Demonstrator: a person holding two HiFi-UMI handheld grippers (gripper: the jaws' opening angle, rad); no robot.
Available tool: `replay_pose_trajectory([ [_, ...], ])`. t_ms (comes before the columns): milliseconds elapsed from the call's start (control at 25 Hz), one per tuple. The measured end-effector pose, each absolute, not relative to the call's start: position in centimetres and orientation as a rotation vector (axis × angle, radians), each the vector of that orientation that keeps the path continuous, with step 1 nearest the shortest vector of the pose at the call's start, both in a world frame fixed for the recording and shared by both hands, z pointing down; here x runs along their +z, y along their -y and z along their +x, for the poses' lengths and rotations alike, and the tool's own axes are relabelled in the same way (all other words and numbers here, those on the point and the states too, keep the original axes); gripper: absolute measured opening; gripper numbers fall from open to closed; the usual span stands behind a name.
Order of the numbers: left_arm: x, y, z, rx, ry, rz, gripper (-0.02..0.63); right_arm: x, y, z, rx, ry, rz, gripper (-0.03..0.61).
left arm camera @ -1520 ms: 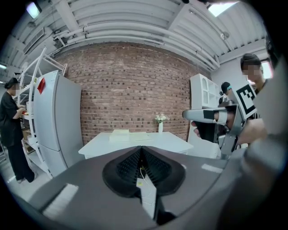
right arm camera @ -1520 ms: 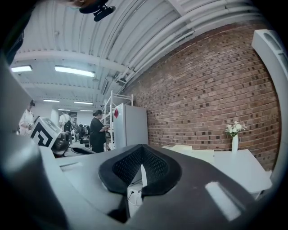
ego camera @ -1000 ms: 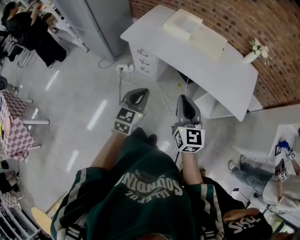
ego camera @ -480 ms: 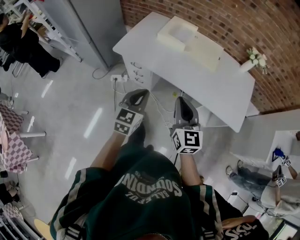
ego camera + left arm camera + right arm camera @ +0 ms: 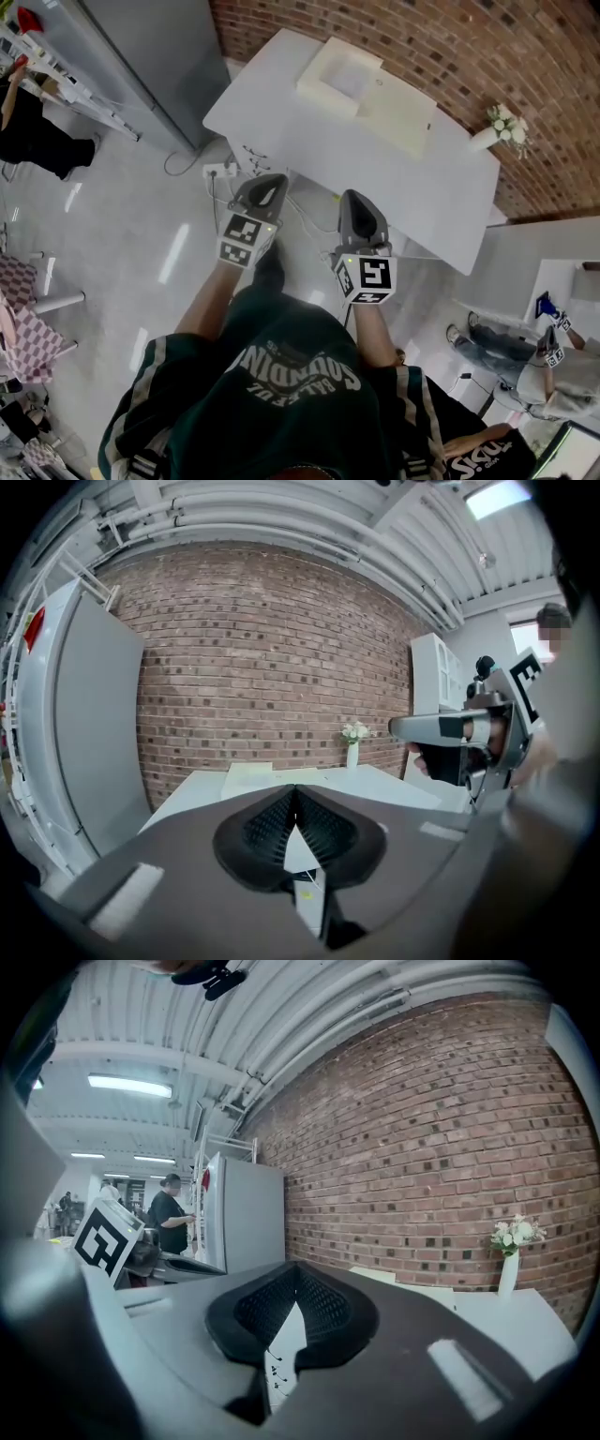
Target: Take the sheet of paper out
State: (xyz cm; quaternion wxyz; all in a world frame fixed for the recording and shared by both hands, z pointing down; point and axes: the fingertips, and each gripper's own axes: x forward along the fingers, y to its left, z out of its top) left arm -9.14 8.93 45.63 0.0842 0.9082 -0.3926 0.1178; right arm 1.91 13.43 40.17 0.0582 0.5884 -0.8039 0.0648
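Note:
A white desk [image 5: 375,159] stands against a brick wall. On its far left end lies a cream box-shaped machine [image 5: 339,67] with a flat cream panel [image 5: 401,111] beside it; I cannot make out a separate sheet of paper. My left gripper [image 5: 272,180] is held out over the floor just short of the desk's near edge, shut and empty. My right gripper [image 5: 354,195] is level beside it, also shut and empty. In the left gripper view the shut tips [image 5: 294,789] point at the desk [image 5: 394,785]. The right gripper's tips [image 5: 297,1267] meet too.
A white vase of flowers [image 5: 495,127] stands at the desk's right end. Drawers [image 5: 251,155] sit under the desk's left side, with a power strip and cables [image 5: 217,171] on the floor. A tall grey cabinet [image 5: 150,56] stands left. A seated person [image 5: 511,361] is at the right.
Both grippers have travelled forward together towards the desk, which now lies closer and larger in the head view. Their jaws have stayed shut.

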Motion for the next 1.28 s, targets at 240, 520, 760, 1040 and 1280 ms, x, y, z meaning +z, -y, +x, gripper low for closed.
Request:
replay_pose_trajectory([
  [240, 45.7, -4.3, -9.6, 0.360, 1.125, 2.731, 0.011, 40.1, -9.0, 0.9, 0.203, 2.412, 1.802, 0.000],
  [520, 46.2, 0.5, -10.3, 0.377, 1.051, 2.766, 0.011, 40.4, -3.7, -0.7, 0.201, 2.383, 1.842, 0.000],
  [760, 47.0, 3.8, -10.0, 0.391, 0.991, 2.798, 0.011, 40.8, -0.6, -0.8, 0.228, 2.357, 1.883, 0.000],
  [1040, 47.7, 5.6, -8.2, 0.411, 0.916, 2.819, 0.011, 40.4, 0.5, 0.7, 0.254, 2.322, 1.939, 0.000],
  [1280, 48.0, 7.7, -6.4, 0.412, 0.893, 2.824, 0.011, 40.7, 2.4, 3.0, 0.325, 2.345, 1.997, 0.002],
])
